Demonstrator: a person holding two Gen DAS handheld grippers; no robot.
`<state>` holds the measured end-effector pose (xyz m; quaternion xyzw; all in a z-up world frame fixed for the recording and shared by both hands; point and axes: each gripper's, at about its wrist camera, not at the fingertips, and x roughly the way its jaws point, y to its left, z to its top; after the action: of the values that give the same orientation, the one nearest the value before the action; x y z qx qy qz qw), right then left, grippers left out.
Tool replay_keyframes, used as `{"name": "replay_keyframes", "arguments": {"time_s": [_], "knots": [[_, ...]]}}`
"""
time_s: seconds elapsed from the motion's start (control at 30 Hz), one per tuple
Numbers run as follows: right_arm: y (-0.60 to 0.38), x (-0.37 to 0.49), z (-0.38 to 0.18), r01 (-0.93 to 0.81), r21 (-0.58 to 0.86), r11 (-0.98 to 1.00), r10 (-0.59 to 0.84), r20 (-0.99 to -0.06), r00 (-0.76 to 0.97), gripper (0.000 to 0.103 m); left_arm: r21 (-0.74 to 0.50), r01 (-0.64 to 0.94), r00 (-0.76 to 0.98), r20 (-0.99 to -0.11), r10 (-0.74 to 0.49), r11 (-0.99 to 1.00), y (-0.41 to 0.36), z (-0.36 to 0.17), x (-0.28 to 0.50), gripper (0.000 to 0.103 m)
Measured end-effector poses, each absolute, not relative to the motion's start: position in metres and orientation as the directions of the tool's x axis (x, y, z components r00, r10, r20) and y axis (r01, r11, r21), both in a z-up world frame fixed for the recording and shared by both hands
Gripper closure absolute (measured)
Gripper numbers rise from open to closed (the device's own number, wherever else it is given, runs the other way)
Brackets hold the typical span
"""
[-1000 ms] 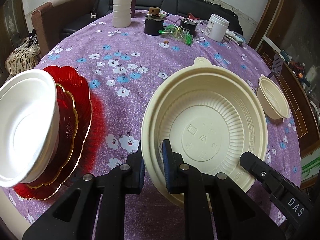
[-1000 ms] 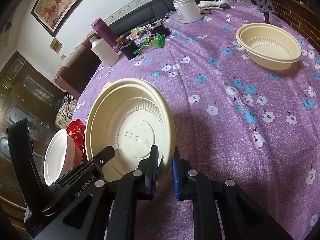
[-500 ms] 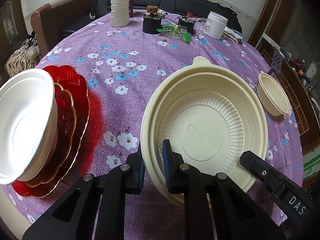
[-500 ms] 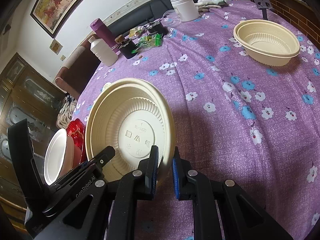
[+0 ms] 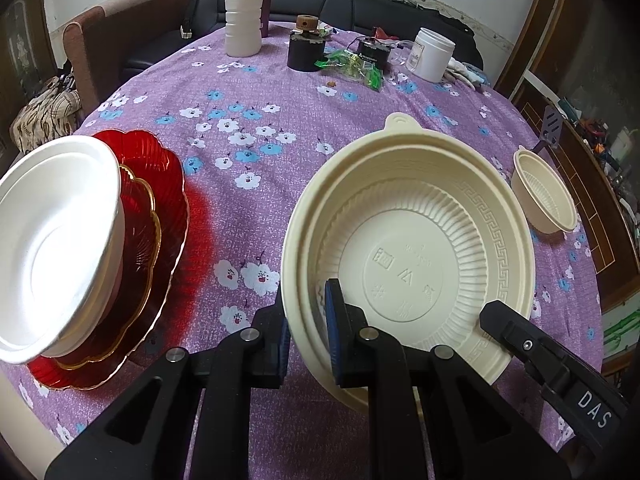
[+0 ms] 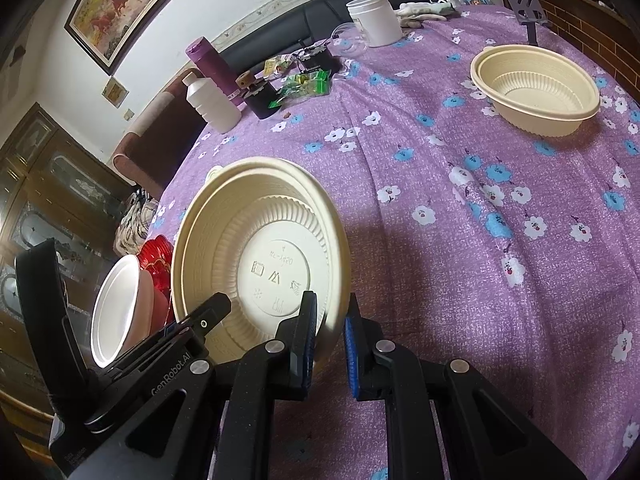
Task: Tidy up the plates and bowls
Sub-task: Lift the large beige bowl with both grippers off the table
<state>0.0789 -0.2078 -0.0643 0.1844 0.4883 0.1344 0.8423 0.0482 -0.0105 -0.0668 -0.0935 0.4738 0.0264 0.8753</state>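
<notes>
Above near edge of purple tablecloth (image 5: 256,92), my left gripper (image 5: 306,322) and right gripper (image 6: 330,340) both clench rim of cream bowl (image 5: 408,248), tilted; second cream bowl (image 6: 536,88) near right edge.

Large bowl (image 5: 408,240) near table's (image 5: 256,92) front edge, w/ bowl-on-plates stack (image 5: 120,240) at left edge; small bowl (image 5: 544,200) at right edge; bottle (image 5: 243,20), jar (image 5: 432,54) along far edge.
</notes>
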Motion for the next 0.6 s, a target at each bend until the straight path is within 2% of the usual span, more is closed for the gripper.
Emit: {"name": "replay_keyframes", "arguments": {"time_s": [0.6], "knots": [[-0.2036,0.0792,-0.0563,-0.062,0.433,0.899,0.405,-0.770,0.493,0.091,-0.148,-0.136,0.559,-0.828,-0.047,0.980,-0.0065,-0.0615,0.0448,0.089]]}}
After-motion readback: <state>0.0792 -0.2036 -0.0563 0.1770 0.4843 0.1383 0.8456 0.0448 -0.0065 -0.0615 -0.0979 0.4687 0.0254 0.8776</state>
